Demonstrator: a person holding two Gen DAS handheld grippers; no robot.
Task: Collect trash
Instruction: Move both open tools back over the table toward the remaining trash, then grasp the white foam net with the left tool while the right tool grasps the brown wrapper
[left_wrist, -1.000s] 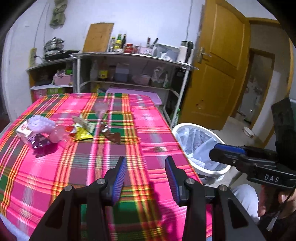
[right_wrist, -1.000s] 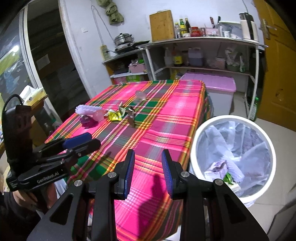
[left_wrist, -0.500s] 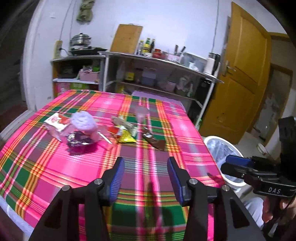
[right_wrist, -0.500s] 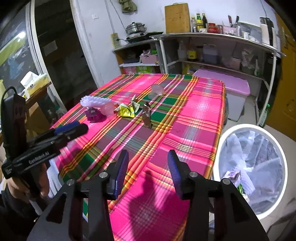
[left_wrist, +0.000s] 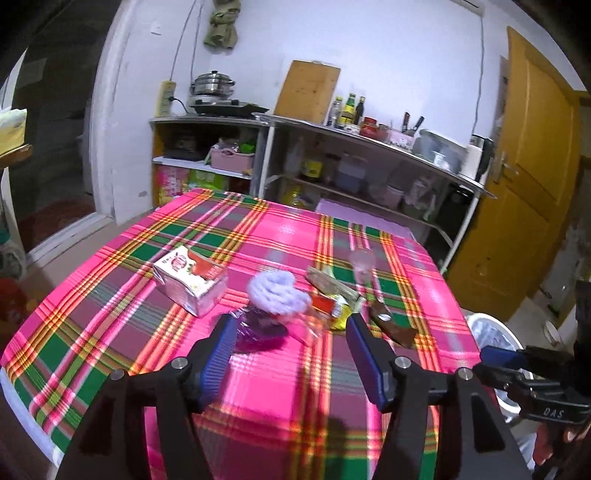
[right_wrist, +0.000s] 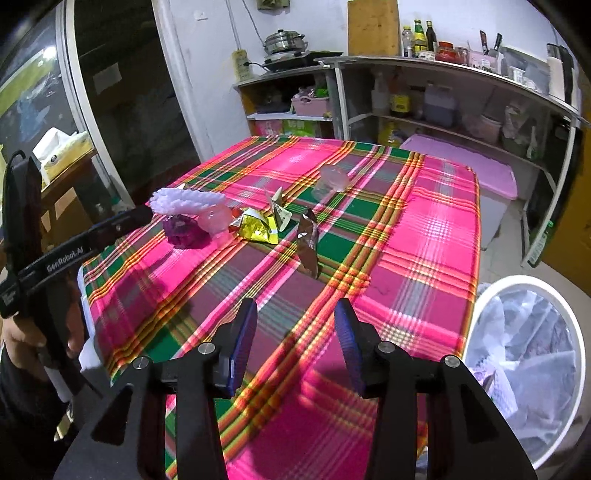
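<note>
Left wrist view: the left tool (left_wrist: 288, 345) hangs over the near part of the table (left_wrist: 110, 295), which wears a glossy plaid cloth of pink, green and yellow. Its blue ribbed pads stand wide apart with nothing between them; the jaws have just been opening. Just beyond the tips lies the trash: a crinkled purple wrapper (left_wrist: 258, 332) under a knobbly white plastic piece (left_wrist: 275, 291), a boxy white-and-red carton (left_wrist: 190, 280) to the left, lying tilted with its long side running from far left to near right, a yellow foil packet (left_wrist: 340, 312), and a flat brown wrapper (left_wrist: 393, 326) whose long axis points from far left to near right. A clear, blurred shape, perhaps a plastic cup (left_wrist: 362, 264), sits farther back. A second ago this pile lay far off to the left; it is now close and centred. The right tool (left_wrist: 498, 360) shows at the right edge, in front of the white bin (left_wrist: 487, 328).

Right wrist view: the right tool (right_wrist: 295, 339) hovers over the table's near right corner, its jaws partly open and empty, wider than a second ago. The brown wrapper (right_wrist: 308, 243) lies ahead, its long axis running near to far. The yellow foil packet (right_wrist: 258, 227), purple wrapper (right_wrist: 184, 230) and white plastic piece (right_wrist: 186, 199) sit to its left, the cup (right_wrist: 332, 179) beyond. The left tool's fingers (right_wrist: 125, 223) reach toward the pile from the left. The round bin (right_wrist: 524, 288), lined with a thin crumpled bag, stands on the floor at right, beside the table.
</note>
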